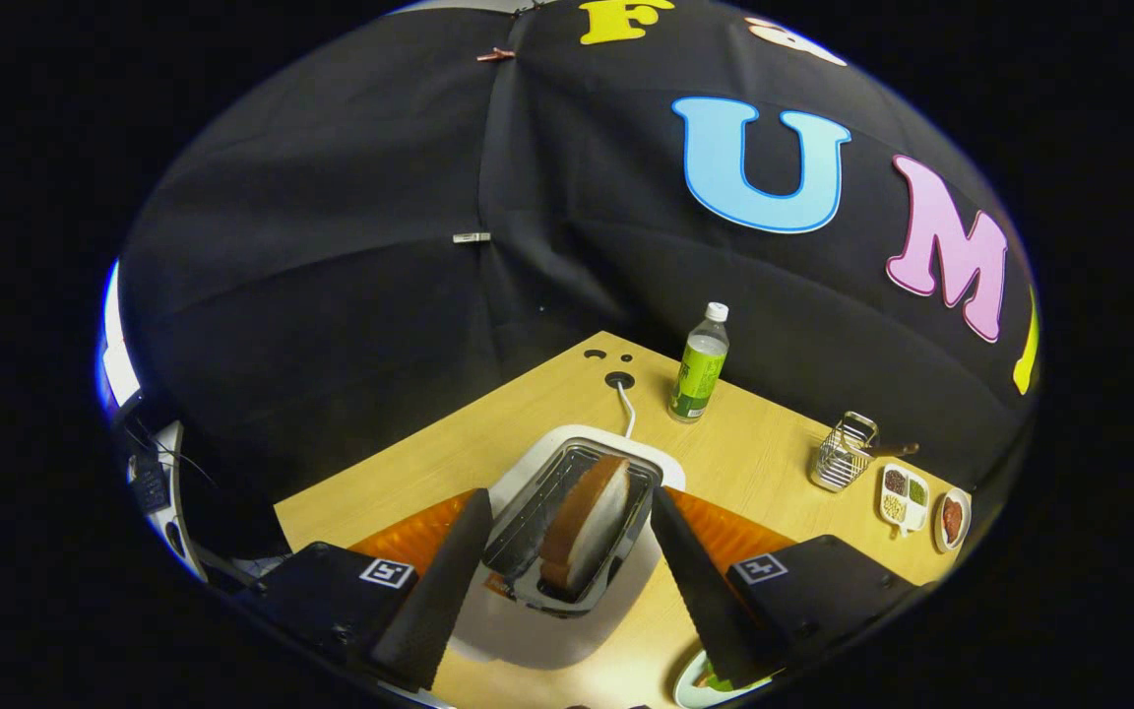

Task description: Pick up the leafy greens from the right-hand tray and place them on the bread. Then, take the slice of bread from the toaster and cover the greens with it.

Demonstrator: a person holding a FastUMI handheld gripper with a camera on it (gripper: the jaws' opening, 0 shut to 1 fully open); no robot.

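One bread slice between open tongs

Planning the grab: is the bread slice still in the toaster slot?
In: the bread slice stands in the toaster slot, between the open jaws of the gripper, untouched.

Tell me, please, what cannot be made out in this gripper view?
- Plate with something green: mostly hidden behind the right finger of the tool, which is open astride the toaster.
- Bread slice: its lower part sits hidden in the slot.
- Divided dish and small bowl: contents too small to identify.
- Wire holder: contents unclear.
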